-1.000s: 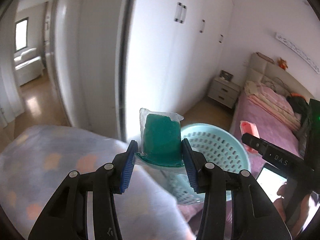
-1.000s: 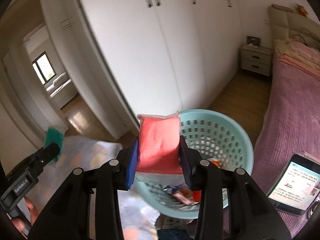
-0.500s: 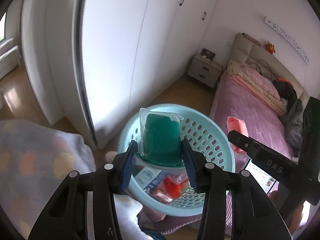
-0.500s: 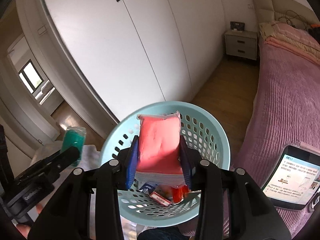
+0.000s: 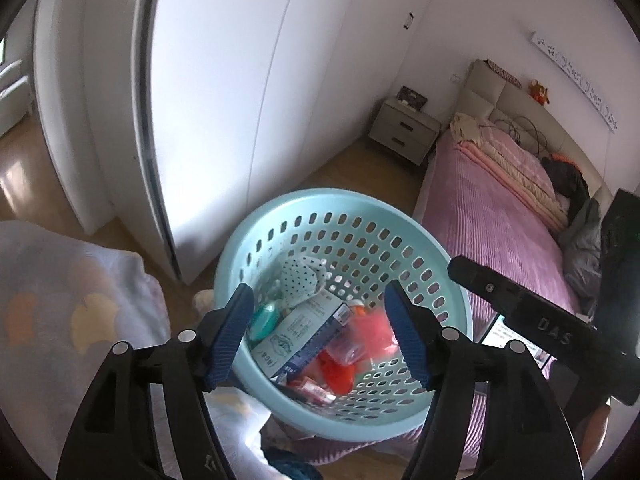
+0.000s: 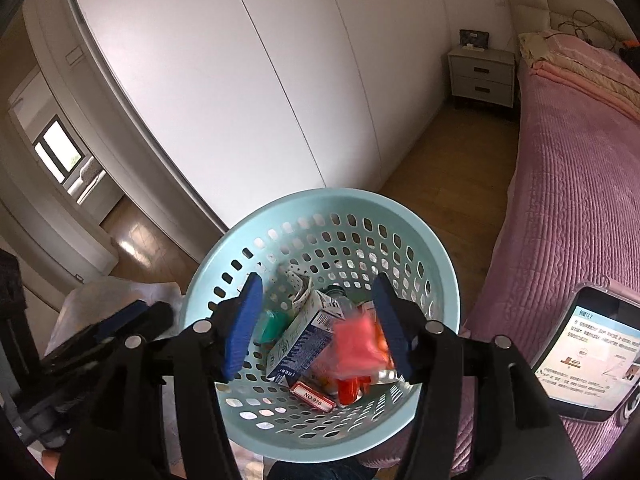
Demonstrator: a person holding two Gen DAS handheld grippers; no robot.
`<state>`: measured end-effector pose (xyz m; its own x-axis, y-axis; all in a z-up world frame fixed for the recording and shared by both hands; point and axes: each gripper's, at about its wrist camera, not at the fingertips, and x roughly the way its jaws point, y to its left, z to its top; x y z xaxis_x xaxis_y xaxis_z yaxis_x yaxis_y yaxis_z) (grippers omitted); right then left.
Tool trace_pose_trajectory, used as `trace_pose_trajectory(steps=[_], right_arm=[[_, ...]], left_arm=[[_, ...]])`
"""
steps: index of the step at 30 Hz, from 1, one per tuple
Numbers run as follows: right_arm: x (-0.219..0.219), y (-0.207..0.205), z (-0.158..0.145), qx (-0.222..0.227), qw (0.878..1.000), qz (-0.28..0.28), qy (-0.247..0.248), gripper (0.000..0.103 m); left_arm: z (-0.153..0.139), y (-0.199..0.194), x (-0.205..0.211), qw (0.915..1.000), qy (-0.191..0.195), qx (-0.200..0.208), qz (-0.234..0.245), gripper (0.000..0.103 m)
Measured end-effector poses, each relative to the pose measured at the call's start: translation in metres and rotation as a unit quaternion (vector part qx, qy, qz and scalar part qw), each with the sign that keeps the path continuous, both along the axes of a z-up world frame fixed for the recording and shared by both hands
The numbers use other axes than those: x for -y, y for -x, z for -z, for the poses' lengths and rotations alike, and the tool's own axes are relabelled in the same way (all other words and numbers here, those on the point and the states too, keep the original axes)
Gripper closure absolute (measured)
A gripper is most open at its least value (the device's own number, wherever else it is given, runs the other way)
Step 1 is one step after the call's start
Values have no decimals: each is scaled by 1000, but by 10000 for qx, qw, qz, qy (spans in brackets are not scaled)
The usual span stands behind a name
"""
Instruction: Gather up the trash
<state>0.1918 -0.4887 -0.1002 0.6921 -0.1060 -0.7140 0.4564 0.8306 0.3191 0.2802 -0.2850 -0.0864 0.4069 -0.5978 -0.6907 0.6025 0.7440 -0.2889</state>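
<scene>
While both claws hang above the pale turquoise perforated plastic basket (image 6: 320,216), the trash they carried is already inside it: the soft red plastic pouch (image 6: 358,344), blurred as if caught mid-fall, sits just inside the right-hand pad of the right gripper (image 6: 318,322) without being pinched, and the small green sealed sachet (image 5: 264,320) lies on the basket floor just beyond the left-hand pad of the left gripper (image 5: 320,324). Each pair of jaws has just been opening and now stands apart with nothing pressed between the pads. Judging by their look, both packets are light, limp and slick-skinned, so they would likely crumple under a squeeze and slip if caught by a corner; taking them across the flat middle seems safest. Around them lie a blue-and-white cardboard carton (image 6: 306,342), stiffer and easy to pinch on its long faces, a white dotted scrap (image 5: 302,276) and small red wrappers (image 6: 314,394). Beyond the fingertips the basket rim curves clear on the far side, giving open room straight up and back. To the right of the claws a pink ribbed bedspread (image 6: 568,200) and a lit tablet screen (image 6: 588,352) lie close, so swinging that way is tighter; to the left a pale patterned blanket (image 5: 60,292) borders the basket, with white wardrobe doors (image 6: 260,80) further ahead.
</scene>
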Motion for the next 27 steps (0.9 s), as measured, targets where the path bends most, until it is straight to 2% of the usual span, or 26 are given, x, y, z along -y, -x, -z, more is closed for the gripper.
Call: trace_pose_trajectory(steps=[3,7,18,25,27], right_arm=[[-5,3,-1,-12,10000,-36,-17,49],[-18,13,-10,70,9998,-163,28,49],[-88,39,-42,376,9962,-676,397,49],[-139,50,-48,490,9905,-949,869,49],[-151,54,-49,573,9885,-944,1029,49]], left_arm=[[-10,8,-16,9998,95,112,-116,31],[-25,24,-45,9986,171,366,-343,28],[-47,65,-133,9924,362,709,-939,27],[-42,87,-182,9841,130,1008,-1458,25],[-37,91,-193,9792,-25,1182,-1651,23]])
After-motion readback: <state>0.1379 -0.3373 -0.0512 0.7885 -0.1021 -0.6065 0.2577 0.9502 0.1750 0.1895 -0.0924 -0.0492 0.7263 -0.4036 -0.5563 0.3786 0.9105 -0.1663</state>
